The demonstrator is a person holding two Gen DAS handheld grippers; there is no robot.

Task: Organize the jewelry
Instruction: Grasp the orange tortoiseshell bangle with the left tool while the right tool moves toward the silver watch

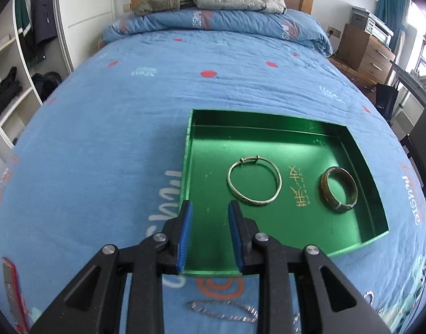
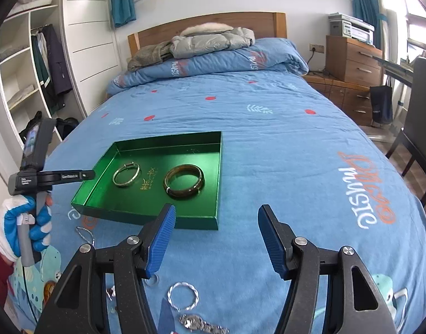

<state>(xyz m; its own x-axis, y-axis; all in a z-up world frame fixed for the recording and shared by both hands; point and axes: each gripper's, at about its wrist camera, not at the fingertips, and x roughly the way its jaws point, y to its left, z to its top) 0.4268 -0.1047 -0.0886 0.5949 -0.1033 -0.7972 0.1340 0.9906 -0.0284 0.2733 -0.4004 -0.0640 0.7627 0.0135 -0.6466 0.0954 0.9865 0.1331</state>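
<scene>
A green tray [image 1: 360, 150] [image 2: 217, 183] lies on the blue bed. In it lie a thin silver bangle [image 1: 254, 181] [image 2: 126, 175] and a wide brown-gold bangle [image 1: 338, 189] [image 2: 184, 185]. My left gripper [image 1: 210, 206] is open and empty, hovering over the tray's near left corner. A silver chain [image 1: 224, 310] [image 2: 86, 235] lies on the cover below it. My right gripper [image 2: 215, 215] is open wide and empty, just in front of the tray. Under it lie a twisted silver ring [image 2: 183, 296], a small ring [image 2: 153, 280] and a silver bracelet [image 2: 201, 324].
A folded duvet [image 1: 213, 23] and jackets [image 2: 210, 41] lie at the headboard. A wardrobe [image 2: 26, 64] stands left, wooden drawers with a printer [image 2: 352, 58] and a chair [image 2: 419, 128] right. The left gripper's body and gloved hand [image 2: 26, 208] show in the right wrist view.
</scene>
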